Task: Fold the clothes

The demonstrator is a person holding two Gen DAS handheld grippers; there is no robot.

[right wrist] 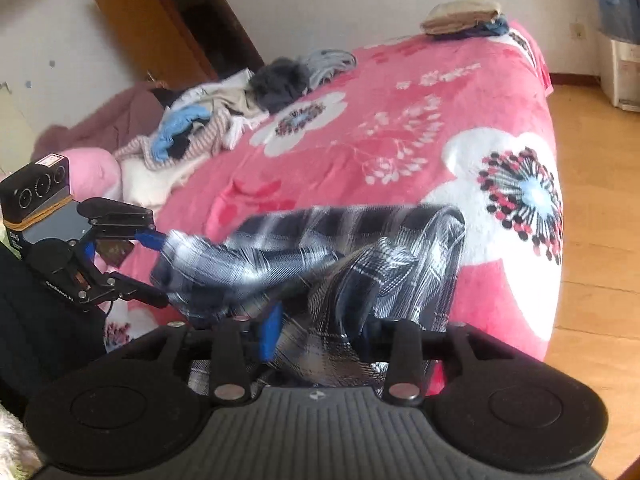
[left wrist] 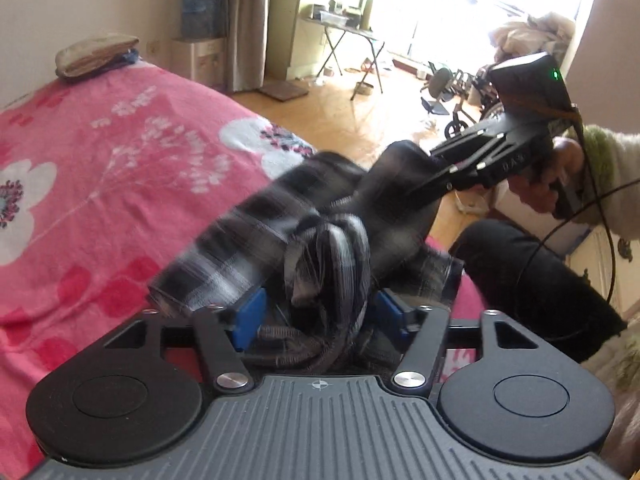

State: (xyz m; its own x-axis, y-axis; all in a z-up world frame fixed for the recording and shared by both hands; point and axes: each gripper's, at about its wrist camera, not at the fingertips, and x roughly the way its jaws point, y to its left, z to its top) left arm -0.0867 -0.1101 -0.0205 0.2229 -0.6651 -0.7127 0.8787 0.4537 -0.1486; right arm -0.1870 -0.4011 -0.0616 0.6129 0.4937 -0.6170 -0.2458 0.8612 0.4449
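**K:** Left wrist view: left gripper [left wrist: 320, 312] has its jaws spread, and the bunched plaid garment [left wrist: 280, 224] sits between the blue pads [left wrist: 250, 320] without being pinched. It lies over the pink floral blanket [left wrist: 100, 168].

**M:** Right wrist view: right gripper [right wrist: 320, 332] is parted too. Plaid cloth is blurred and loose between the fingers; the far pad is hidden, so contact is probably nil. It's at the bed's near edge, with an unsorted clothes pile [right wrist: 208, 124] behind.

Both grippers are showing black linkages, silver screws and blue pads: the left gripper [right wrist: 160, 268], the right gripper [left wrist: 404, 168] trailing a black cable past a fuzzy green sleeve [left wrist: 608, 180].
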